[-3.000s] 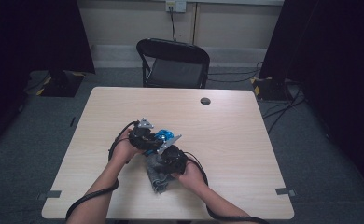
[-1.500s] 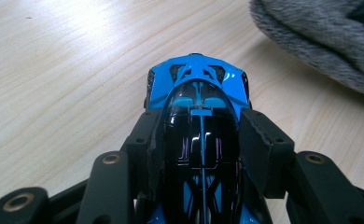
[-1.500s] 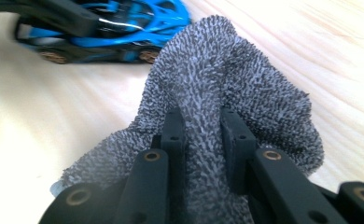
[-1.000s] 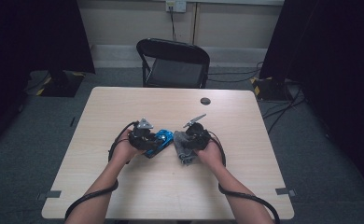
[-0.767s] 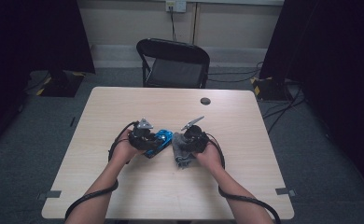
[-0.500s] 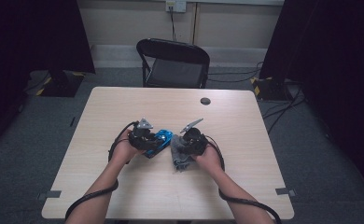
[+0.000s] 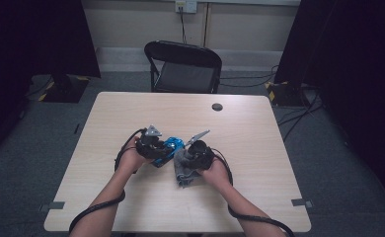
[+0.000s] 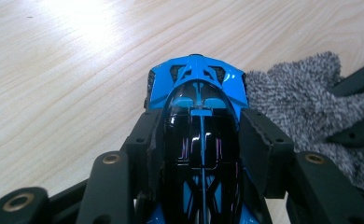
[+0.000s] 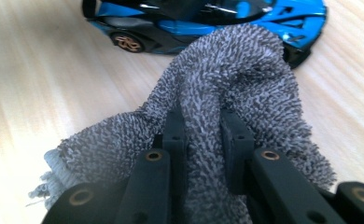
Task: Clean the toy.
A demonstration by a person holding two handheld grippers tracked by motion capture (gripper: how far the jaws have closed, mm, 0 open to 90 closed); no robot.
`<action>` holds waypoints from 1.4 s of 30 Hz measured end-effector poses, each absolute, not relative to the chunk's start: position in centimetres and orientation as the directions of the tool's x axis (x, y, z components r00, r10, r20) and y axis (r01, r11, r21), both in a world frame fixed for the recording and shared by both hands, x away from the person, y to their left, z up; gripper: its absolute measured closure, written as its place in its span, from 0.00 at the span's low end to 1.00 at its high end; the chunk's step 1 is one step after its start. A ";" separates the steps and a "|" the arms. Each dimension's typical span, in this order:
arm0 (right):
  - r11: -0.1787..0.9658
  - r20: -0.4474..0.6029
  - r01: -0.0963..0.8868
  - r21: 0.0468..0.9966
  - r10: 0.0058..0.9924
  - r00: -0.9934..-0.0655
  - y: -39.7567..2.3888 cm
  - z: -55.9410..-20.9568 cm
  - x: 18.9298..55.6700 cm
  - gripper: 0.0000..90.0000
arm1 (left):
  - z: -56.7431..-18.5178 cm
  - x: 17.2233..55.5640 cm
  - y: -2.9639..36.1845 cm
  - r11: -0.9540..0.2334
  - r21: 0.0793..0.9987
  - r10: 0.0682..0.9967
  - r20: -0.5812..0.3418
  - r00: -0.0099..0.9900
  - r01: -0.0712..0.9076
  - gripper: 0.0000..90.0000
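I am clamping the blue toy car (image 8: 196,116) in my left gripper (image 8: 199,140); my right gripper (image 9: 203,126) is pinching the grey cloth (image 9: 236,79) against its side.

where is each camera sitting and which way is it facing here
High view: fixed above the person's side, facing forward and down on the table; both forearms enter from below.
Left gripper view: rides the left gripper, looking along jaws clamped on the blue toy car.
Right gripper view: rides the right gripper, looking along jaws pinching the grey cloth, toward the car's side.
Shared: car and cloth show in all three.
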State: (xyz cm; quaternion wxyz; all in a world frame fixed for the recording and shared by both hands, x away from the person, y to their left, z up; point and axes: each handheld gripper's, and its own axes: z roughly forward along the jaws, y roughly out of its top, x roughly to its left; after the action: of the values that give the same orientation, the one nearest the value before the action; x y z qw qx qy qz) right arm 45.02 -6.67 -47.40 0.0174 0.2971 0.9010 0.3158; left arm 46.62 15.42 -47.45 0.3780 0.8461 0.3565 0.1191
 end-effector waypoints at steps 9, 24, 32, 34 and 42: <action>0.654 0.174 0.485 0.580 0.482 -0.859 -5.0 -47.4 43.7 0.84 | -47.5 46.6 15.4 -0.455 0.727 0.695 -0.070 0.716 0.514 0.57; 0.662 0.196 0.470 0.583 0.447 -0.873 -3.8 -47.5 42.8 0.84 | -47.5 46.6 15.3 -0.449 0.731 0.700 -0.071 0.711 0.514 0.57; 0.667 0.200 0.460 0.586 0.431 -0.880 -3.4 -47.5 42.5 0.84 | -47.5 46.6 15.3 -0.448 0.730 0.702 -0.070 0.709 0.516 0.57; 0.668 0.202 0.458 0.586 0.427 -0.881 -3.3 -47.5 42.4 0.84 | -47.5 46.6 15.3 -0.445 0.730 0.703 -0.074 0.708 0.518 0.57; 0.671 0.217 0.448 0.591 0.403 -0.889 -2.8 -47.6 41.8 0.84 | -47.6 46.5 15.3 -0.439 0.733 0.705 -0.077 0.705 0.520 0.57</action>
State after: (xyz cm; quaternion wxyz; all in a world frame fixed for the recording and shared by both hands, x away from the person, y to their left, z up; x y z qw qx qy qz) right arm 41.81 -2.79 -47.62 -0.0340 0.2327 0.9134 0.3322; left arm 46.53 15.27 -47.56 0.3838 0.8397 0.3648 0.1209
